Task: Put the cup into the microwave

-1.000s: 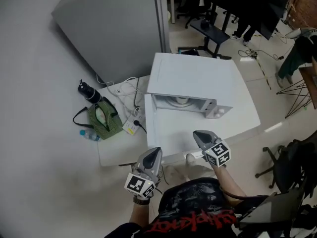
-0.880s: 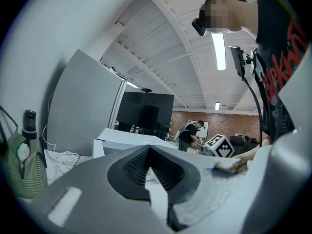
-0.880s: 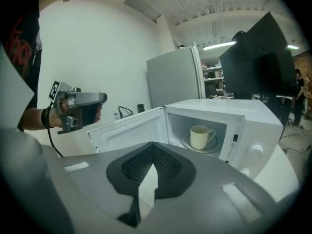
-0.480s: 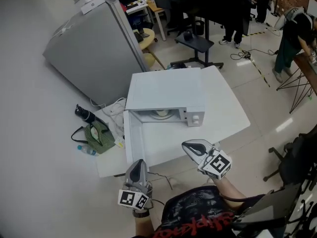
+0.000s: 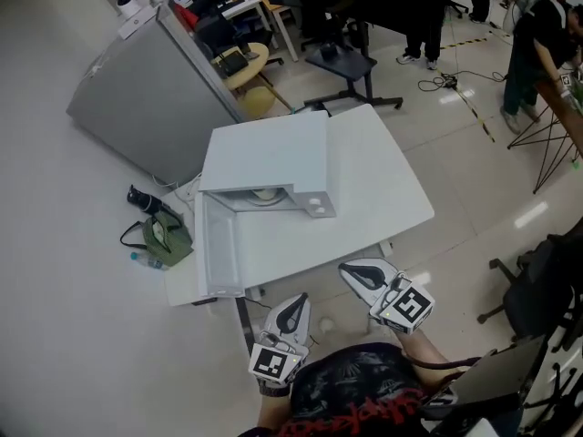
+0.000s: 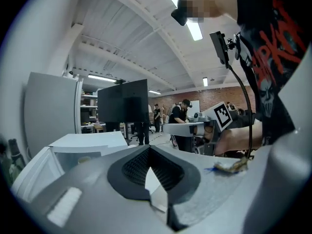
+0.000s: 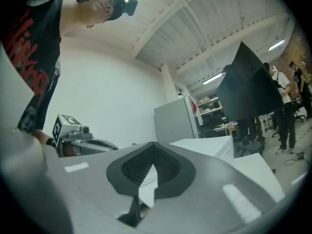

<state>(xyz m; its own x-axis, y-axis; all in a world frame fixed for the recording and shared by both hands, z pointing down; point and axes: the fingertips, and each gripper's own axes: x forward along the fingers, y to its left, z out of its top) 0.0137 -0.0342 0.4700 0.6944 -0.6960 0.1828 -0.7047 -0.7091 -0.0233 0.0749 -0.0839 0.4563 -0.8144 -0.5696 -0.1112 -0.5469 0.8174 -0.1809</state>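
The white microwave (image 5: 264,153) stands on the white table (image 5: 383,189) with its door (image 5: 219,248) swung open to the left. Inside the cavity lies a pale round thing (image 5: 264,194); I cannot tell whether it is a cup or the turntable. It shows again in the left gripper view (image 6: 84,159). My left gripper (image 5: 293,312) and right gripper (image 5: 364,276) hover side by side off the table's front edge, close to my body. Both are shut with nothing held. The left gripper (image 6: 148,150) and the right gripper (image 7: 153,147) each show pads meeting.
A green bag (image 5: 164,237), a dark bottle (image 5: 141,198) and a small water bottle (image 5: 146,260) lie at the table's left end. A grey cabinet (image 5: 146,98) stands behind. A chair (image 5: 342,62) and people are farther back; a dark chair (image 5: 537,289) stands at right.
The view has drawn back from the table, so the microwave sits farther away. My left gripper has shifted right, closer to the right one. Both stay shut and empty.
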